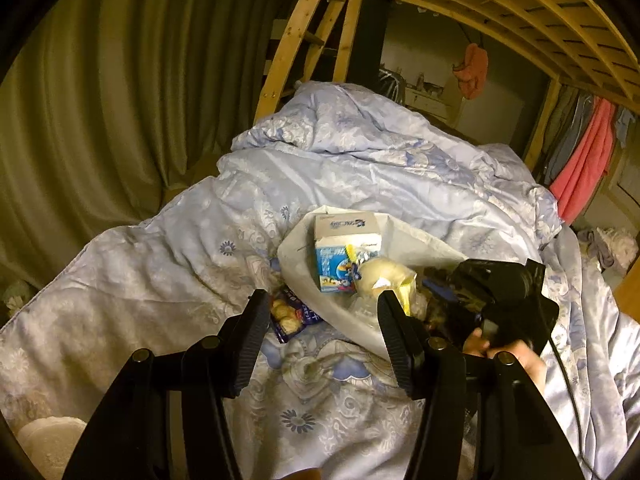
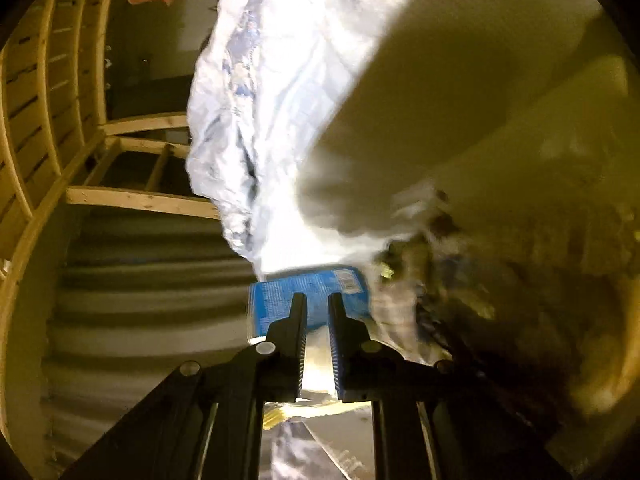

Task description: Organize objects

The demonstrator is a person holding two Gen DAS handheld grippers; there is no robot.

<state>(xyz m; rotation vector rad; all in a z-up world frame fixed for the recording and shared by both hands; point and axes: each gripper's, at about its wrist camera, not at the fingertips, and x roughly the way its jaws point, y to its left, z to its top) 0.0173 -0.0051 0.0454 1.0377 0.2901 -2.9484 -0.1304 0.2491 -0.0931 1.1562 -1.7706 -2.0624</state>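
On the blue floral duvet (image 1: 320, 168) lies a white bag (image 1: 412, 240) with a blue-and-white carton (image 1: 340, 256) and a cream package (image 1: 386, 276) on it. A dark cookie packet (image 1: 288, 316) lies at the bag's left edge. My left gripper (image 1: 325, 320) hovers open above them, holding nothing. The right gripper's body (image 1: 500, 292), in a person's hand (image 1: 528, 360), reaches in from the right. In the rolled right wrist view my right gripper (image 2: 317, 304) is shut to a narrow slit in front of the blue carton (image 2: 272, 300). Something pale shows in the slit, and I cannot tell if it is pinched.
A green curtain (image 1: 100, 120) hangs left of the bed. A wooden bunk frame (image 1: 500, 12) arches overhead, with a ladder (image 1: 312, 40) at the back. Clothes (image 1: 584, 152) hang at the right. The right wrist view is blurred, with dark clutter (image 2: 480, 300) on its right.
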